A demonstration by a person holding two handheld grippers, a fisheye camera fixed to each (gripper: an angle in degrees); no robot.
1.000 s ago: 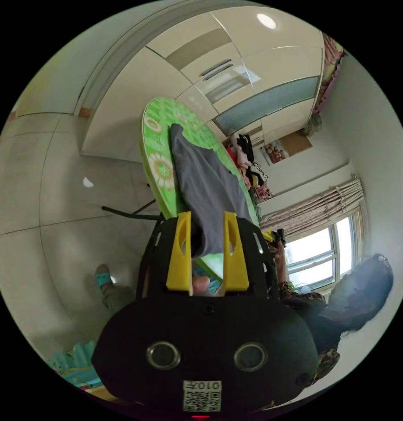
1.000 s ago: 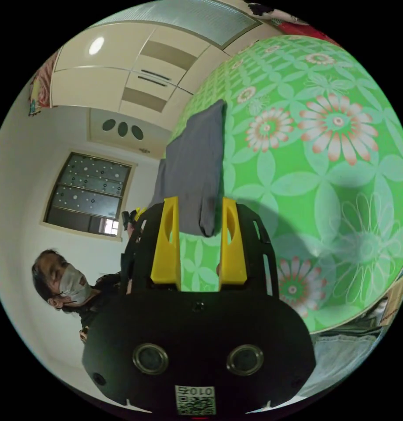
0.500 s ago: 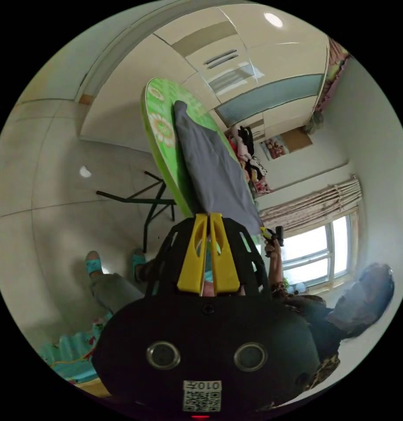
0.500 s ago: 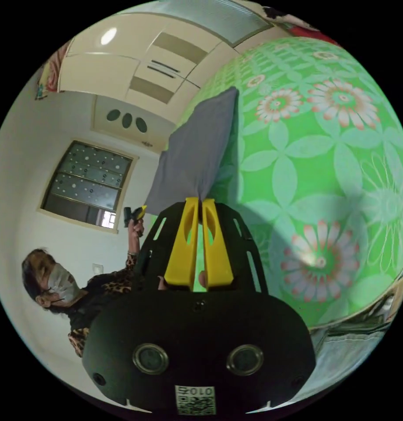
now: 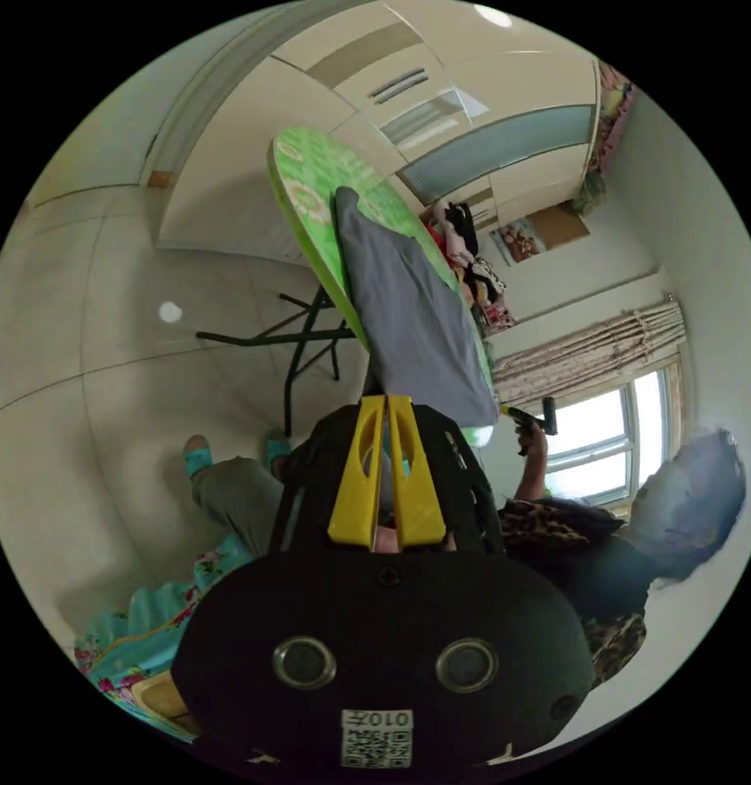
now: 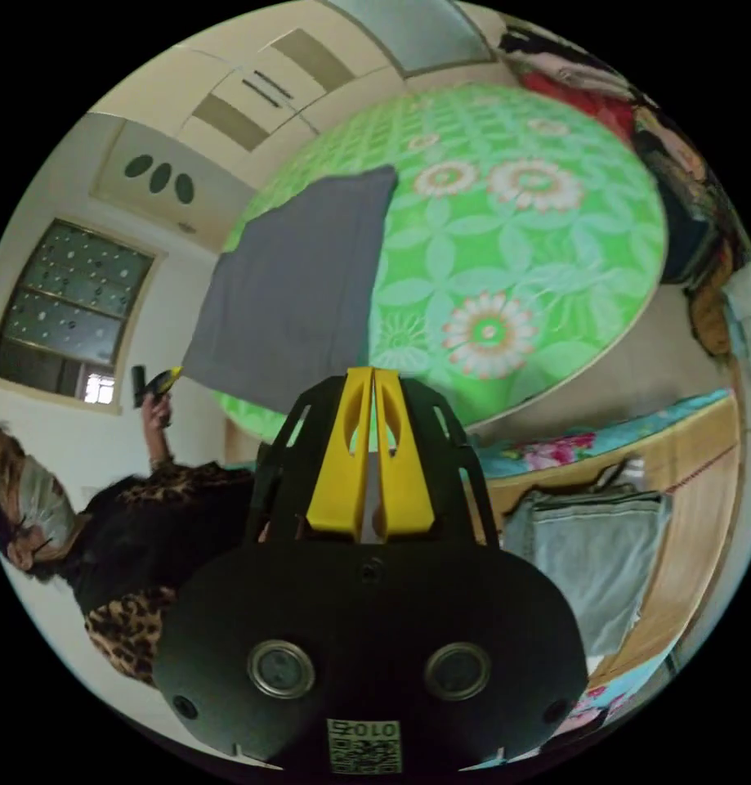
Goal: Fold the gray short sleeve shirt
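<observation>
The gray short sleeve shirt [image 5: 408, 319] lies stretched over the near part of a round green flowered table [image 5: 310, 192], and its near edge is pulled off the rim. My left gripper [image 5: 385, 401] is shut on one near corner of it. In the right gripper view the shirt [image 6: 293, 278] spreads flat on the table [image 6: 514, 245], and my right gripper [image 6: 372, 374] is shut on the other near corner. Each view catches the other gripper in a hand at the opposite corner: the right gripper [image 5: 526, 417] and the left gripper [image 6: 156, 383].
A pile of clothes [image 5: 465, 270] sits at the table's far side, also seen as clothes [image 6: 579, 78]. A folded pale blue garment [image 6: 587, 548] lies on a wooden-edged bed beside the table. The person's legs [image 5: 228, 491] stand close to the table's black frame [image 5: 301, 335].
Both grippers went from open around the shirt's near edge to shut on its corners. They have since drawn back from the table, pulling the near edge taut.
</observation>
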